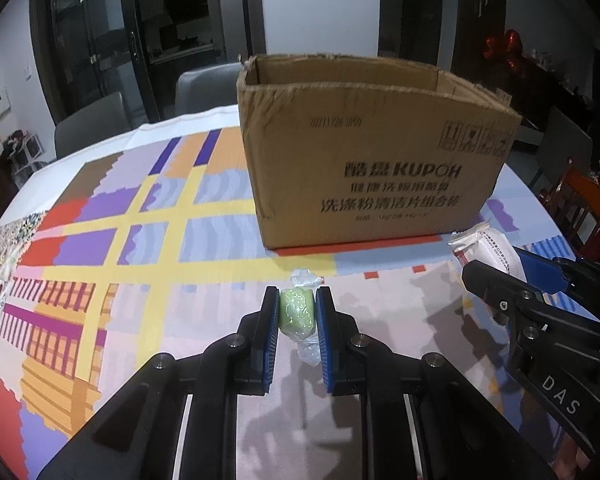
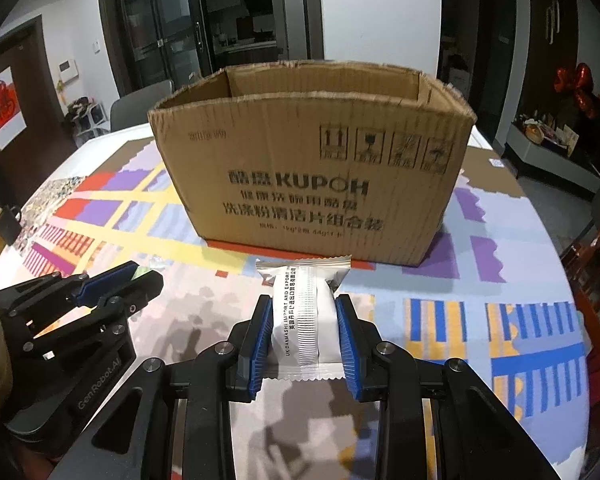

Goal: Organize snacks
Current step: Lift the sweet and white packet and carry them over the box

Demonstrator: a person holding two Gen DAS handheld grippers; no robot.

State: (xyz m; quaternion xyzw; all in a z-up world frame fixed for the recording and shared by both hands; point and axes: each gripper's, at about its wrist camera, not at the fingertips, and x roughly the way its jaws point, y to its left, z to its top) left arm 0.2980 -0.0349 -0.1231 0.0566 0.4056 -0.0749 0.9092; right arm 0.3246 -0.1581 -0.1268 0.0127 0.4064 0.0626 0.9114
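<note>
Left hand-held gripper [image 1: 297, 312] clamps green candy [image 1: 297, 311]; right hand-held gripper [image 2: 303, 322] clamps white snack packet [image 2: 305, 312], long axis pointing forward. Open cardboard box [image 2: 312, 184] stands straight ahead of both, right one likely nearer. Patterned surface [image 1: 112, 240]; dim dining room.

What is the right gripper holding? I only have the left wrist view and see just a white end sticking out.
Observer: The right gripper is shut on a white snack packet with black print down its length.
Operator: Gripped at the end or the middle?
Observer: The middle; both crimped ends stick out past the fingers.
Operator: Is the cardboard box directly ahead of it?
Observer: Yes, the cardboard box stands straight ahead, top open, beyond the packet's far end.
</note>
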